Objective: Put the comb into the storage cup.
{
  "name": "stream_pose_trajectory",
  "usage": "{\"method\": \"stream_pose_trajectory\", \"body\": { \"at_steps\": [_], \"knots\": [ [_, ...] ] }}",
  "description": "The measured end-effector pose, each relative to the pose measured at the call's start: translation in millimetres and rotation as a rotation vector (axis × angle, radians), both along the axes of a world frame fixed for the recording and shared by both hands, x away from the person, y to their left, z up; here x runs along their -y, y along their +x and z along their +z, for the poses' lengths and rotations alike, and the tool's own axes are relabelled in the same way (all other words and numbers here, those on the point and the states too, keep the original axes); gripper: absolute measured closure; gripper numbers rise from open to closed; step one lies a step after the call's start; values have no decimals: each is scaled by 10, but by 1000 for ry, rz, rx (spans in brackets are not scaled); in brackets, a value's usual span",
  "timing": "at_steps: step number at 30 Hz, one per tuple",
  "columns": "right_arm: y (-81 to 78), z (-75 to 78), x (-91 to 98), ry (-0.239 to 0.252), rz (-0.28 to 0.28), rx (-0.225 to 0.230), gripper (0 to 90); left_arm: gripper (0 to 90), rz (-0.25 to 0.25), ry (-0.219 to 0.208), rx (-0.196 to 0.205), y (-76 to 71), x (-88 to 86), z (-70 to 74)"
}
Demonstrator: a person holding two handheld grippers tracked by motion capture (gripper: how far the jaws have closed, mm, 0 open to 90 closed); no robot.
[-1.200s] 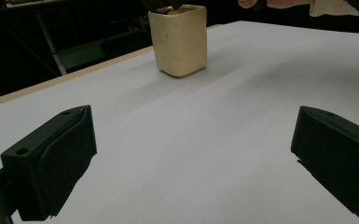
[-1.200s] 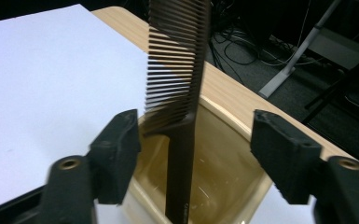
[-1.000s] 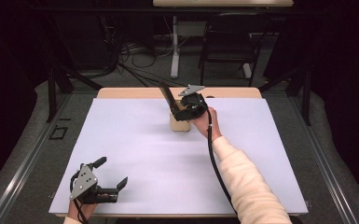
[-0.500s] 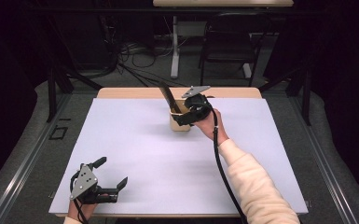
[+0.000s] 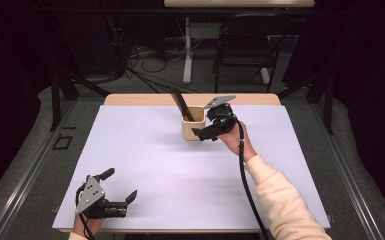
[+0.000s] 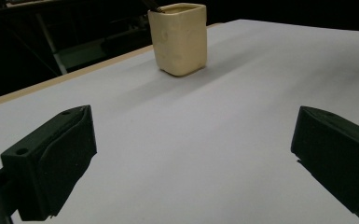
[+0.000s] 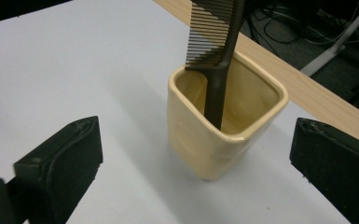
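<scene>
Comb, black, standing handle-down in cream cup, leaning toward the cup's far-left wall in the high view, teeth end poking well above the rim. Cup upright on white sheet of tabletop, near the far edge, a little right of centre. In the right gripper view, cup rounded-square, hollow, nothing else inside but the comb's handle resting against its inner wall.

Right tongs just beside the cup's right side in the high view, aimed at it, jaws having just been opening and now spread wide. In the right gripper view, cup sitting ahead of and between the 2 black jaws, with clear white sheet showing on either side; no pad touching cup or comb. Right hand wrapped round the gripper body, cream sleeve and black cable trailing back to the near edge.

Left tongs low at the near-left corner of the tabletop, well apart from the cup, jaws wide apart with bare sheet between them. In the left gripper view, cup far ahead, beyond the 2 jaws.
</scene>
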State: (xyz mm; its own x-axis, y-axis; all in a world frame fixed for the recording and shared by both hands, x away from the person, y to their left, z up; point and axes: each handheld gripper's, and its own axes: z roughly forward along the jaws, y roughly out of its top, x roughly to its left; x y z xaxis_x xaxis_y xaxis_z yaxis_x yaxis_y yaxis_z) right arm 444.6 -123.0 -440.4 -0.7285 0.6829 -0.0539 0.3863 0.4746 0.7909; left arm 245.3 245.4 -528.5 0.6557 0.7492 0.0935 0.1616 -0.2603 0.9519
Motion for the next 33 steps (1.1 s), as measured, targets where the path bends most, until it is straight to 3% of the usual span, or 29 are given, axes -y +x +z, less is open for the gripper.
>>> {"method": "stream_pose_trajectory", "body": {
  "at_steps": [17, 33],
  "knots": [
    [-252, -66, 273, 13, 15, -24, 0, 1, 3, 3, 0, 2, 2, -1],
    [-514, -118, 441, 22, 15, -11, 0, 1, 3, 2, 2, -3, 0, 2]
  ]
}}
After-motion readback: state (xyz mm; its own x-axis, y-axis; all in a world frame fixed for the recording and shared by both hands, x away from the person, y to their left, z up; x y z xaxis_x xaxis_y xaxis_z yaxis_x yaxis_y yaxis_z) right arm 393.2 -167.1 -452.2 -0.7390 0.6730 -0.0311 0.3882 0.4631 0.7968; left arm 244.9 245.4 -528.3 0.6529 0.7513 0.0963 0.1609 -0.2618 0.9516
